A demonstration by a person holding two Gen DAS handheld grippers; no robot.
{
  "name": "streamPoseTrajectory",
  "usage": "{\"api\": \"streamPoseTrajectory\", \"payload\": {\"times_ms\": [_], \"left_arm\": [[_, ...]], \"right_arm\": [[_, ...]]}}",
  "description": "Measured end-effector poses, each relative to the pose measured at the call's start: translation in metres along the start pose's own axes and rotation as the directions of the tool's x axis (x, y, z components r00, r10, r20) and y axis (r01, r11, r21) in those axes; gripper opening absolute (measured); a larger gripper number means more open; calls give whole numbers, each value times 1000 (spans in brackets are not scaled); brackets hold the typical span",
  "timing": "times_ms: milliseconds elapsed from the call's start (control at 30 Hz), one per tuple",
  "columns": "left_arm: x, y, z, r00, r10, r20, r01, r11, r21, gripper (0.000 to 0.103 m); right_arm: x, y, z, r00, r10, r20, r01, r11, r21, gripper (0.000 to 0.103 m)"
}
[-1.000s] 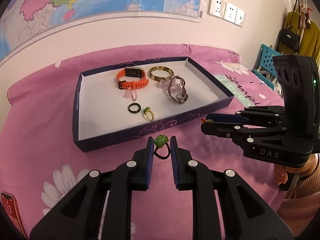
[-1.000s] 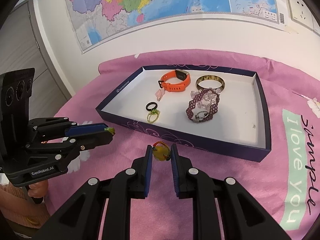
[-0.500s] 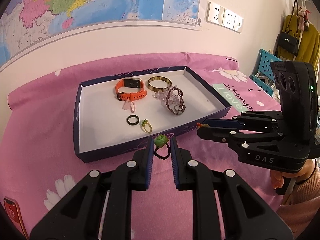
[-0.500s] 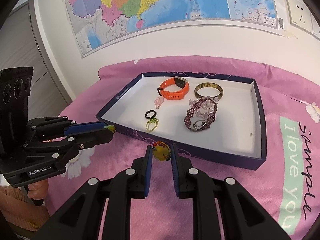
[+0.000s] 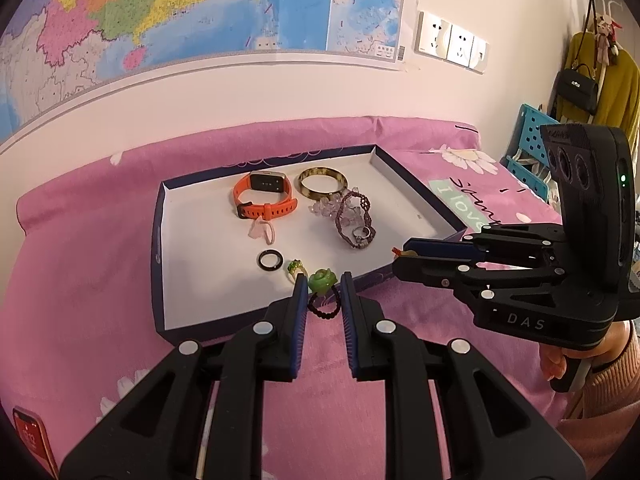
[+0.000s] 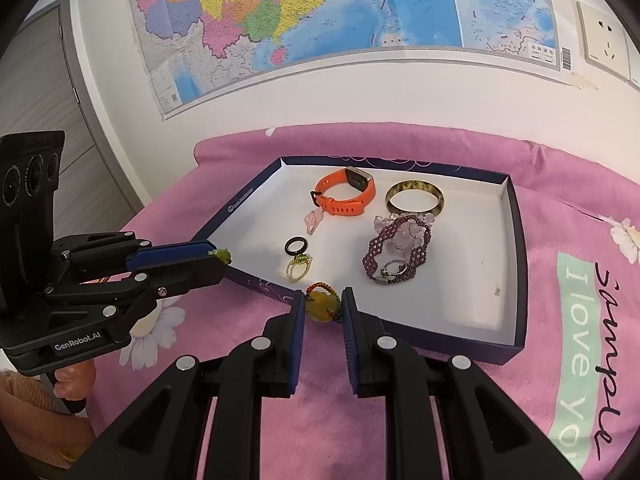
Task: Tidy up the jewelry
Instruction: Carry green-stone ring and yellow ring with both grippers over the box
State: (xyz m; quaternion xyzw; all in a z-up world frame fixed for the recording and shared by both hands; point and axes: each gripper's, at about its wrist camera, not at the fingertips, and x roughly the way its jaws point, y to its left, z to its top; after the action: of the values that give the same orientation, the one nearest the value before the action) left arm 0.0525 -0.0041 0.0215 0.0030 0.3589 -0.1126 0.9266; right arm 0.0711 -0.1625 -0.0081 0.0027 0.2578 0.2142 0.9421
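**Two rings held at the tray's near edge**

The left tongs (image 5: 323, 294) clench a ring of dark beads topped with a green rose (image 5: 321, 280). The right tongs (image 6: 322, 307) clench a yellow stone ring with a multicoloured beaded band (image 6: 320, 307). Both hang at the near wall of the navy tray (image 6: 516, 264), which lies on the pink bedspread (image 6: 560, 184) and holds an orange watch (image 6: 346, 196), a bangle (image 6: 415, 198) and a purple beaded bracelet (image 6: 394, 252).

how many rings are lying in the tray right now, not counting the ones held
3: a black ring near the middle, a green-stoned gold ring just in front of it, and a silver ring lying on the purple beaded bracelet. More may be hidden.
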Motion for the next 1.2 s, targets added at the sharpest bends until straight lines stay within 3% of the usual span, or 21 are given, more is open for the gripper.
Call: {"api": "streamPoseTrajectory", "payload": {"times_ms": [767,1200], "left_arm": [[16,14,9,1000,29,1,-29,999,-24,17],[46,24,10,997,55,-46,-57,997,-49,17]], "right_arm": [[14,-11,15,1000,-16,-4,16,1000,9,17],[41,-24,18,997,-59,-43,60,998,37,17]]}}
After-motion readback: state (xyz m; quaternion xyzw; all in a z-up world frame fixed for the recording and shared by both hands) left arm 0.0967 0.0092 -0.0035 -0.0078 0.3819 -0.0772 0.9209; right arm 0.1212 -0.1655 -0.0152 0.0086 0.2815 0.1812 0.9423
